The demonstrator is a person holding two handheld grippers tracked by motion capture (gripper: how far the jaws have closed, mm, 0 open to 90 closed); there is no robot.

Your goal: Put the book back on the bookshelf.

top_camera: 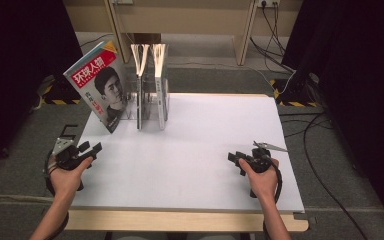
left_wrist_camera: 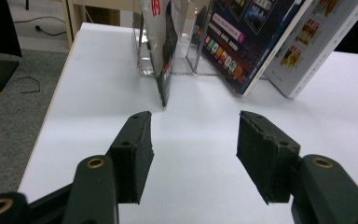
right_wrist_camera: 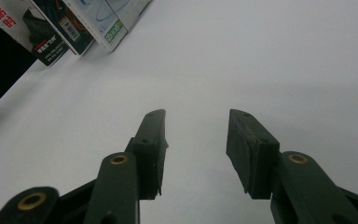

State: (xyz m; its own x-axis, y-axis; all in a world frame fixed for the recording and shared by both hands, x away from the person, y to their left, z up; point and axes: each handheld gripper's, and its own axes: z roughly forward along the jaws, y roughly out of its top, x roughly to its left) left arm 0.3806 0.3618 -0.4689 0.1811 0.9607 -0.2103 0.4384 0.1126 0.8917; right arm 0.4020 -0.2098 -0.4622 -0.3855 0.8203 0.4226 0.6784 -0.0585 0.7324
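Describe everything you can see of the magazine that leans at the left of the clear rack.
The magazine is a thin glossy issue with a red title band, white Chinese characters and a portrait on its cover. It stands on its lower edge on the white table, tilted, resting against the clear rack. Neither tongs touch it.

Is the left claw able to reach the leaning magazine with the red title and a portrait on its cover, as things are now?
Probably yes. The left claw is open and empty, and bare white tabletop lies between it and the leaning magazine; nothing stands in the way.
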